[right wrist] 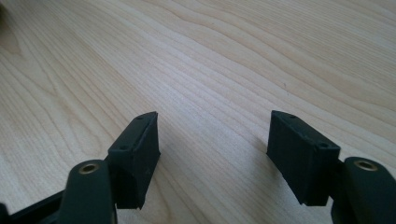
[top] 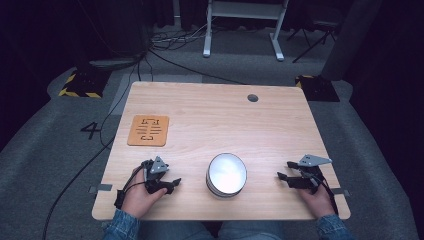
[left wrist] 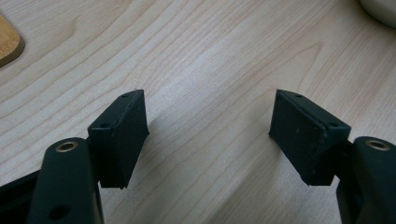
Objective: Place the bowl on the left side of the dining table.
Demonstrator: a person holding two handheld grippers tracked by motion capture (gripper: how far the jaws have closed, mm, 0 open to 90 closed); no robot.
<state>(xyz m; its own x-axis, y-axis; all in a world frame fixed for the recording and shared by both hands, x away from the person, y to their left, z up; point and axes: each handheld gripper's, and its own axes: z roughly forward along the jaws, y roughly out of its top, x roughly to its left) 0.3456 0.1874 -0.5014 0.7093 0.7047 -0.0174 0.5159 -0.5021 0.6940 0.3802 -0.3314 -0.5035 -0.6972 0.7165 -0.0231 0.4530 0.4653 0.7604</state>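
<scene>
A light wooden bench (top: 210, 120) carries a stack of white round bowls or plates (top: 226, 175) near its front edge, roughly midway between the person's two hands. The left hand-held gripper (top: 167, 184) rests on the bench to the left of the stack, its jaws spread wide apart with nothing between them; the left gripper view shows bare wood grain between the two black pads (left wrist: 122, 133). The right hand-held gripper (top: 286, 170) sits near the bench's front right corner, well apart from the stack, its jaws likewise spread and empty. An orange-brown square board (top: 148, 130) with dark cut-out slots lies flat toward the left side of the bench, farther back than the left hand (top: 137, 197). A small round grey grommet (top: 252, 98) sits near the far edge.
</scene>
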